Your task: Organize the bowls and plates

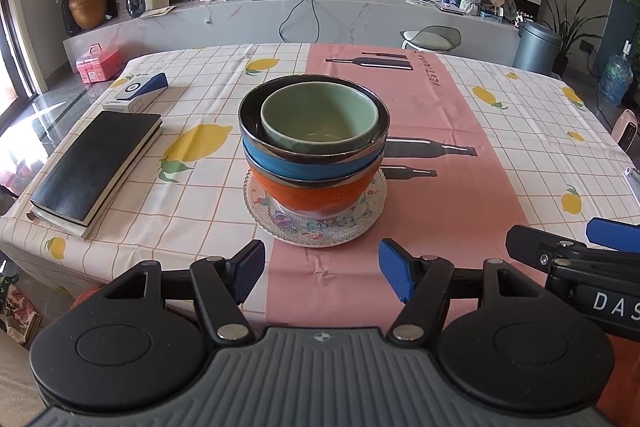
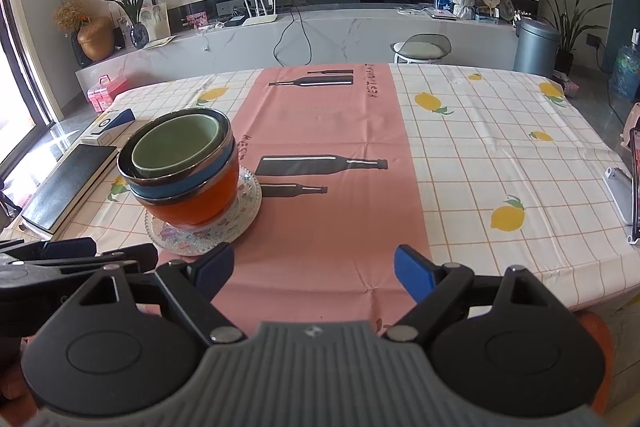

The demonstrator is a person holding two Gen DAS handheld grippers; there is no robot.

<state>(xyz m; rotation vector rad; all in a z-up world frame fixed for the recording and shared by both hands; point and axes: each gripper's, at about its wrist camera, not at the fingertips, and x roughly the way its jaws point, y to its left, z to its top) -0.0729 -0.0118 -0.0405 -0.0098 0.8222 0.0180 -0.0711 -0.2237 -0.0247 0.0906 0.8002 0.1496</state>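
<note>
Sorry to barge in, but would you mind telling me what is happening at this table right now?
A person is tidying dishes with two handheld grippers. The green bowl sits nested in the blue bowl, which sits in the orange bowl, all on a patterned glass plate. The left gripper and the right gripper are both open and empty, hovering short of the stack.

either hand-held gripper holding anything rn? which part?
Nothing held. Left hand-held gripper and right hand-held gripper are both open over bare tablecloth, short of the bowl stack on its plate.
</note>
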